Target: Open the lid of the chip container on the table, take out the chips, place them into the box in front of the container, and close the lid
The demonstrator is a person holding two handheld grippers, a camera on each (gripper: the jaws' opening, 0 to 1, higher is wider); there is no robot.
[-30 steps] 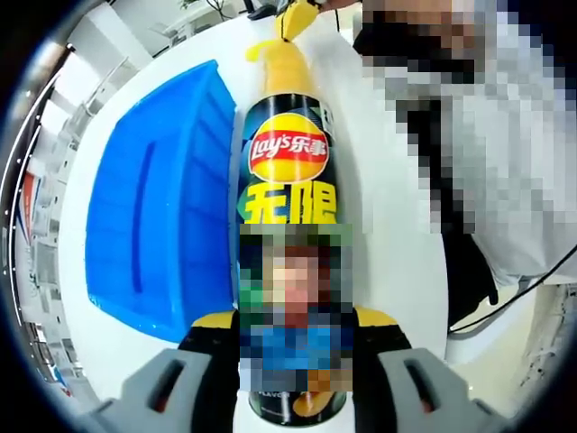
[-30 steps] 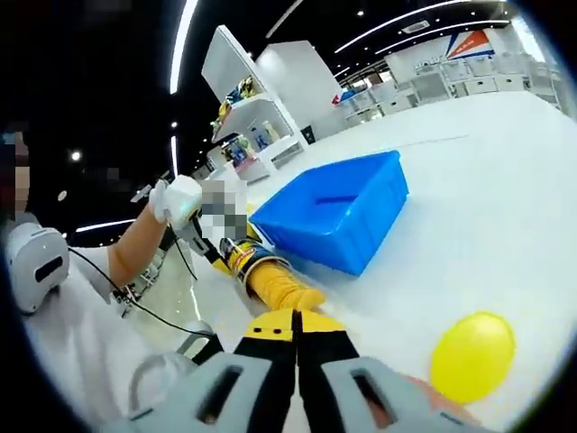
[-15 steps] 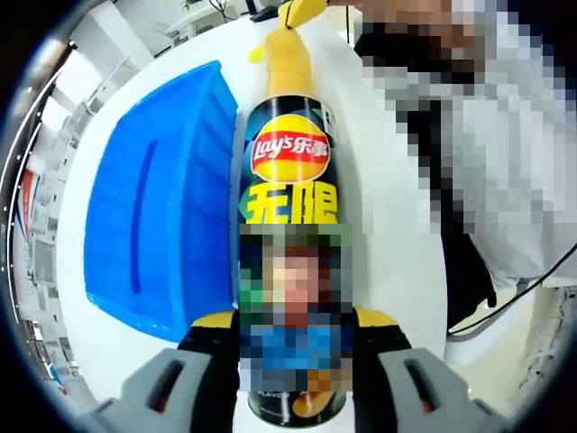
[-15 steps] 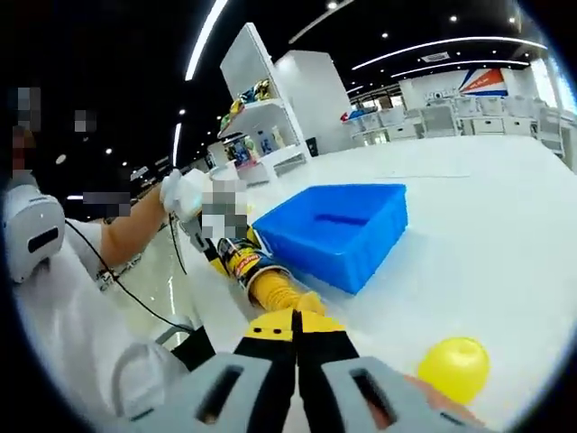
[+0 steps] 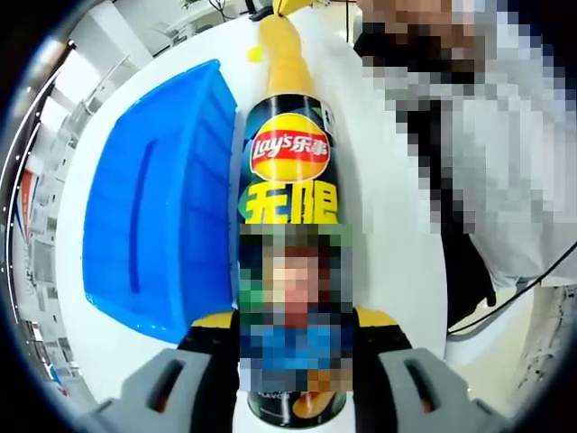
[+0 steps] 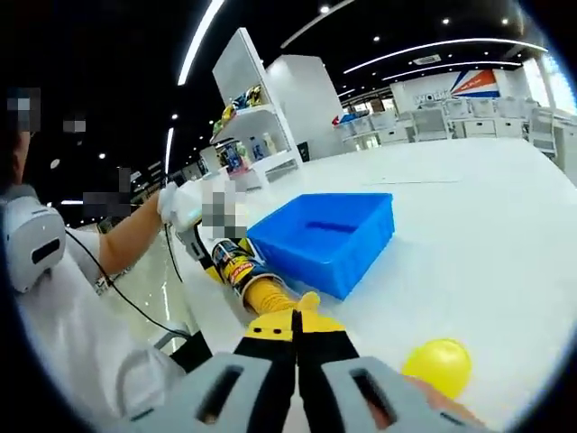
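Note:
The black Lay's chip can (image 5: 288, 158) lies on its side along the left gripper view, and my left gripper (image 5: 293, 361) is shut around its near end. A yellow chip stack (image 5: 284, 54) sticks out of the can's far open end. In the right gripper view that chip stack (image 6: 269, 294) runs from the chip can (image 6: 233, 264) to my right gripper (image 6: 294, 329), whose jaws are shut on the stack's end. The yellow lid (image 6: 437, 365) lies on the table to the right. The blue box (image 6: 325, 236) stands beside the can.
The blue box (image 5: 153, 216) lies left of the can in the left gripper view. A person in white (image 5: 505, 144) stands at the right, with a black cable below. The white table (image 6: 487, 234) stretches wide past the box. Shelves (image 6: 257, 99) stand far behind.
The yellow chip stack has come further out of the can, and the right gripper has drawn away from it. The can and left gripper have stayed put.

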